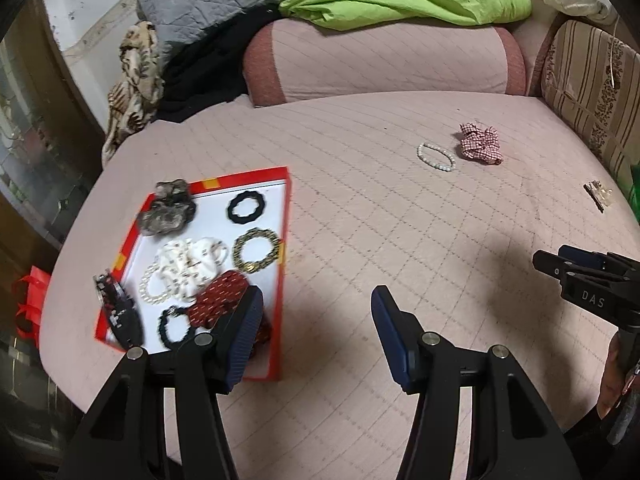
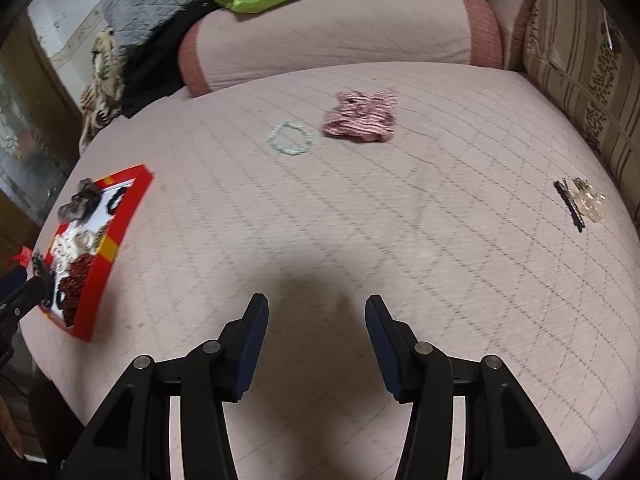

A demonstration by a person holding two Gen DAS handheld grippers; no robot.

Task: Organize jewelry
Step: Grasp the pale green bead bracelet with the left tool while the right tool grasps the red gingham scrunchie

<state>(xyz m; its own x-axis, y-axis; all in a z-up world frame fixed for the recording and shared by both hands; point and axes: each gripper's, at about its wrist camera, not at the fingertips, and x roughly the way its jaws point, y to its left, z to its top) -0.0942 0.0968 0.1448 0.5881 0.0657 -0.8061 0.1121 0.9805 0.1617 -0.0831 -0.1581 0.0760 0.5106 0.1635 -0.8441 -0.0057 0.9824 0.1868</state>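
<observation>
Both tools stand with jaws apart and nothing between the pads: the left gripper hangs over the pink quilted bedspread at the right edge of the red-rimmed tray, and the right gripper hangs over bare quilt. The tray holds a grey scrunchie, black hair ties, a gold bracelet, a white scrunchie and a red patterned one. Loose on the quilt, well apart from the tray: a pearl bracelet just beside a red checked scrunchie, and a hair clip near the right edge.
</observation>
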